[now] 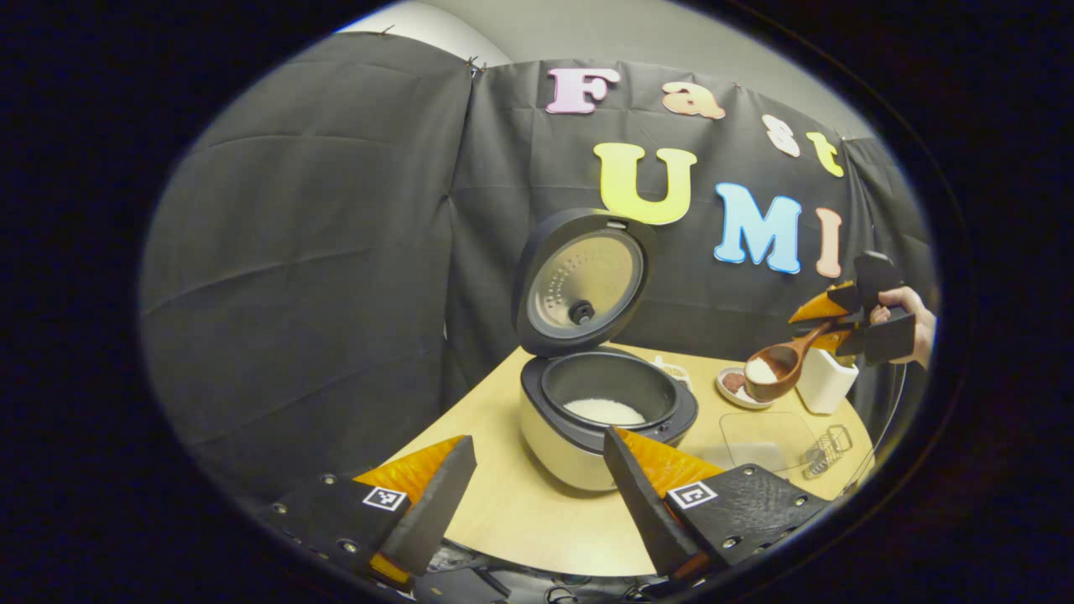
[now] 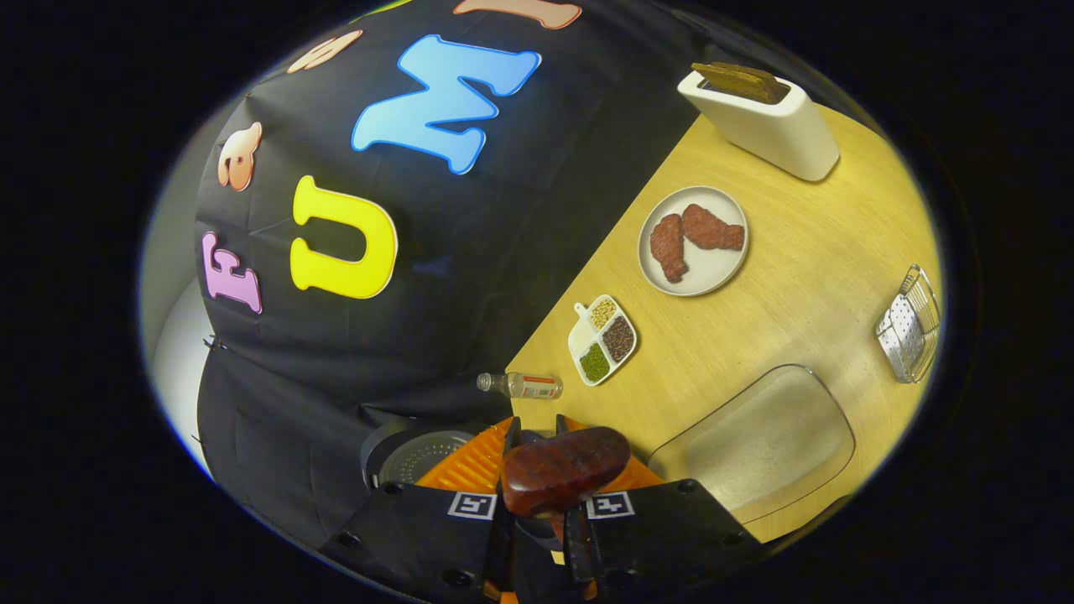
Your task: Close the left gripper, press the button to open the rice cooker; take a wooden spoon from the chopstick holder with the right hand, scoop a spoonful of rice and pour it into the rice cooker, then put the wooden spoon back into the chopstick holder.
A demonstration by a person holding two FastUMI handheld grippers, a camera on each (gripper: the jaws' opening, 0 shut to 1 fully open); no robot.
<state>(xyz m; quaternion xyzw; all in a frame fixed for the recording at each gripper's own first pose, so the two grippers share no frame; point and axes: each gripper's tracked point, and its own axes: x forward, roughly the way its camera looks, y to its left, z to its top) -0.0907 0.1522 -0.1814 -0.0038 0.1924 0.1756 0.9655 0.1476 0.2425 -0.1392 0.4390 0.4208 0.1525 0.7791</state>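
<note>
Already open: rice cooker (image 1: 606, 411) — lid up, rice inside.
Left gripper (image 1: 537, 495): released, fingers spread, near the cooker.
Right gripper (image 2: 537, 482): clenched on the wooden spoon (image 1: 780, 369) — bowl full of rice, above the table (image 1: 512, 503), beside the chopstick holder (image 1: 824, 379).

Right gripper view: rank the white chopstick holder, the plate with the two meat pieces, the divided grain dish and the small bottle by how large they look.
1. Chopstick holder and plate: look about alike, so no ranking between them.
2. Divided grain dish.
3. Small bottle, smallest.
</note>
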